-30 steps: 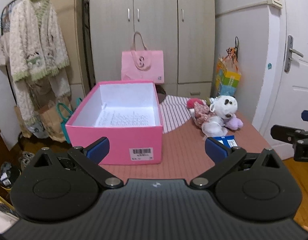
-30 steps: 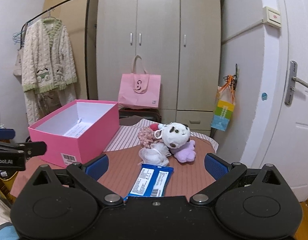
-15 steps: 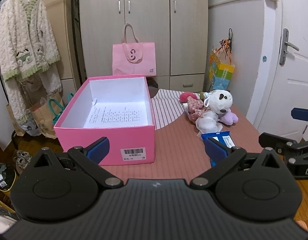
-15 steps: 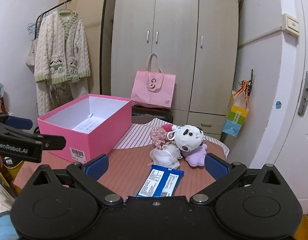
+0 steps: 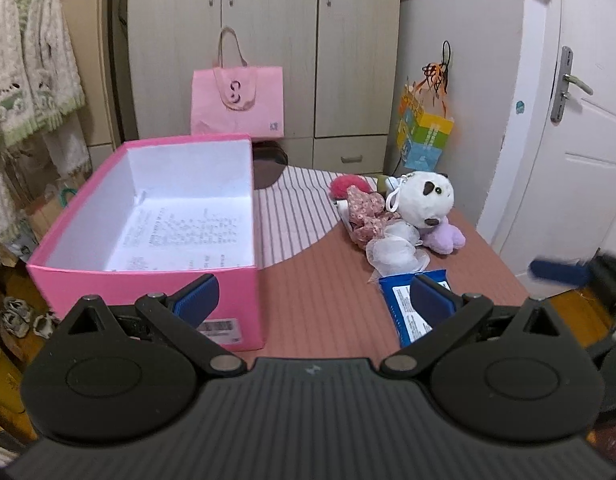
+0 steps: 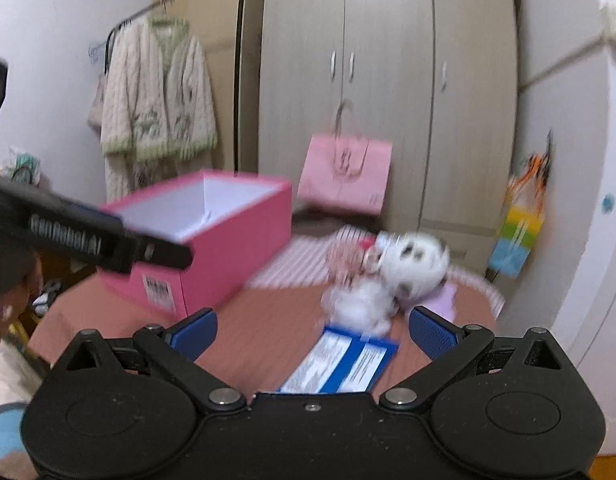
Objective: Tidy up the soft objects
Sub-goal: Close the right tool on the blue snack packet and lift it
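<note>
An open pink box (image 5: 148, 276) with a printed sheet inside stands on the left of the table; it also shows in the right wrist view (image 6: 212, 248). A white panda plush (image 5: 426, 200) lies at the right with a floral pink cloth (image 5: 364, 216), a white mesh puff (image 5: 392, 254), a red pom-pom (image 5: 344, 185) and a purple plush (image 5: 446, 238). The panda plush (image 6: 412, 268) is blurred in the right wrist view. A blue packet (image 5: 404, 308) lies in front of them. My left gripper (image 5: 314, 298) is open and empty above the table's near edge. My right gripper (image 6: 312, 330) is open and empty above the blue packet (image 6: 340, 364).
A striped cloth (image 5: 292, 216) covers the table's far side. A pink bag (image 5: 238, 100) stands before the wardrobe (image 5: 268, 40). A cardigan (image 5: 24, 72) hangs at the left. A colourful bag (image 5: 424, 136) hangs near the white door (image 5: 580, 140). Shoes (image 5: 20, 316) lie on the floor.
Both grippers have moved forward and down toward the table. The right wrist view is now motion-blurred and closer to the plush pile. Both stay open.
</note>
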Demonstrator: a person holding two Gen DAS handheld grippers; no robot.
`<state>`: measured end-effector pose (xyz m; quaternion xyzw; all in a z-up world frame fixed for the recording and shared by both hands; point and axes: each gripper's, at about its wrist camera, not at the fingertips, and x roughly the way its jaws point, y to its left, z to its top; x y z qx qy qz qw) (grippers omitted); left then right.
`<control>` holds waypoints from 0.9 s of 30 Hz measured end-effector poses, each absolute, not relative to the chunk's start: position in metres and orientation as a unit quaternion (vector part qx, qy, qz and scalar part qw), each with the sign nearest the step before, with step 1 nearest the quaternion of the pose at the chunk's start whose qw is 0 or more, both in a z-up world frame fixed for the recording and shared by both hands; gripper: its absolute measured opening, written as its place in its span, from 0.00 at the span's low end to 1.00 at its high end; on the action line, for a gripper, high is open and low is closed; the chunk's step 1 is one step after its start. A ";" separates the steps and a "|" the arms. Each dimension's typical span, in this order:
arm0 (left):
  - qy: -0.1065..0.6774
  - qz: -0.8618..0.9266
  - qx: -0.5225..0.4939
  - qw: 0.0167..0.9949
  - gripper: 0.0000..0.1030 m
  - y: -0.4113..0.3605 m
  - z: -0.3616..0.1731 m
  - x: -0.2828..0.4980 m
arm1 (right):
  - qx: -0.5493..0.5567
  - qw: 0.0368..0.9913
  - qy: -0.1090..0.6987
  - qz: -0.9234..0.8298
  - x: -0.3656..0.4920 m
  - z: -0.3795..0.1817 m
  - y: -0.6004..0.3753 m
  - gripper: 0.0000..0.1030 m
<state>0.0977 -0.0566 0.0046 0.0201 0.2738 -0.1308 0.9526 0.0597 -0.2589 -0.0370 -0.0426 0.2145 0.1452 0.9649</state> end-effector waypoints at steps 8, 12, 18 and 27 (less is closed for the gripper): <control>0.305 -0.179 0.009 0.935 1.00 -0.090 -0.028 0.124 | -0.040 0.947 0.265 0.178 0.091 -0.087 -0.264 1.00; 0.321 -0.226 0.016 0.920 1.00 -0.110 -0.045 0.139 | -0.042 0.946 0.270 0.173 0.100 -0.101 -0.275 0.97; 0.340 -0.257 0.035 0.904 1.00 -0.136 -0.066 0.154 | -0.038 0.941 0.276 0.193 0.106 -0.113 -0.290 0.94; 0.393 -0.304 -0.048 0.866 0.95 -0.134 -0.095 0.176 | -0.026 0.926 0.295 0.235 0.116 -0.130 -0.294 0.95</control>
